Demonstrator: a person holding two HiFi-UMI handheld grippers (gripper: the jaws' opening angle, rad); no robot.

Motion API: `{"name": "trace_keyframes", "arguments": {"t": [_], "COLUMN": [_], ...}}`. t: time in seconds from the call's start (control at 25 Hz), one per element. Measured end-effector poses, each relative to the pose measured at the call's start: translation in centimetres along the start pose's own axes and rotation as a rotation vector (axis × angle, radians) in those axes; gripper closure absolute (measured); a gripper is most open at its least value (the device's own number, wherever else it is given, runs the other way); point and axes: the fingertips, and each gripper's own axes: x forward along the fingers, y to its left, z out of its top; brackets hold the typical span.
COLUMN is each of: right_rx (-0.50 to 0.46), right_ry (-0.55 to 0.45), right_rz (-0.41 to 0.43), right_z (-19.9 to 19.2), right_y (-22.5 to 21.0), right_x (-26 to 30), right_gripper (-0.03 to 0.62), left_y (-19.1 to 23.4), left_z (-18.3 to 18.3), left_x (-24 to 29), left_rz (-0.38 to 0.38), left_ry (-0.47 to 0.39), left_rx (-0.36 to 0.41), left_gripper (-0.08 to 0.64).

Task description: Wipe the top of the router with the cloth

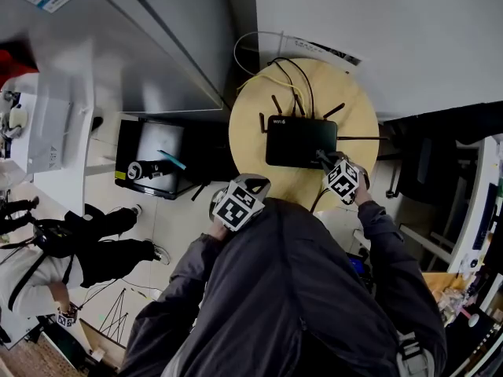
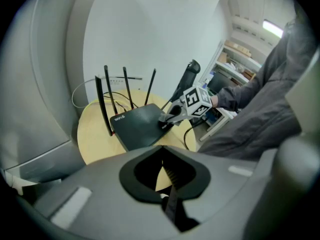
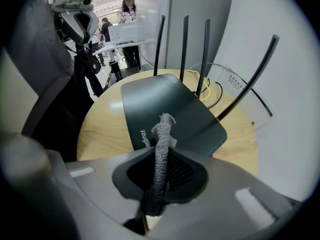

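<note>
Gripping a twisted strip of grey cloth (image 3: 160,149), the right gripper (image 1: 324,162) has its jaws closed tight on the fabric. The cloth's frayed end sticks out past the jaw tips towards the router (image 1: 301,140). From the head view, that gripper sits at the router's near right corner, its tip over the edge of the black lid. I can't tell from where I stand whether the cloth is actually touching the lid or is just above it.

The router lies flat in the middle of a round wooden table (image 1: 245,144), its white lettering on the side nearest the person. Four thin black antennas (image 3: 184,49) rise from its far edge and fan outwards. Behind them a tangle of yellow, black and white cables (image 1: 291,73) loops off towards the white wall (image 1: 377,30) beyond the router.

The left gripper (image 2: 165,166) is held back from the router, near the table edge on the router's near left side, well apart from the lid. Its jaws are pressed together with nothing between them. Its own view looks across the bare wood at the router and at the other gripper's marker cube (image 2: 196,102) beside the router's corner.

The person's grey sleeves (image 1: 377,234) reach in from the side of the table nearest the router's front.
</note>
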Motion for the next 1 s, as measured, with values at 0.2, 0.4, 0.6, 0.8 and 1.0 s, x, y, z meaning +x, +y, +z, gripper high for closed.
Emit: {"name": "trace_keyframes", "arguments": {"t": [0.2,0.4,0.6,0.8,1.0], "right_rx": [-0.007,-0.004,-0.019,0.021,0.036], "right_ry": [0.002,-0.003,0.005,-0.014,-0.025], "right_rz": [0.016,0.023,0.012,-0.007,-0.058], "right_z": [-0.5,-0.6,-0.6,0.2,0.9], "right_y": [1.4,1.6,1.7,0.4,-3.2], "right_x": [-0.3,-0.3,-0.3,-0.8,-0.6], "right_gripper": [0.565,0.565,0.563,0.561,0.561], "left_y": [0.1,0.1,0.0,-0.2,-0.4], "left_z": [-0.2,-0.3,-0.5,-0.8,-1.1], "left_x": [-0.2,-0.3,-0.5,-0.6,-0.7], "left_rz": [0.005,0.012,0.018,0.026,0.036], "left_ry": [-0.005,-0.012,-0.014,-0.012,-0.01], "left_rx": [-0.006,-0.014,-0.019,-0.025,-0.034], "left_gripper": [0.56,0.56,0.56,0.56,0.56]}}
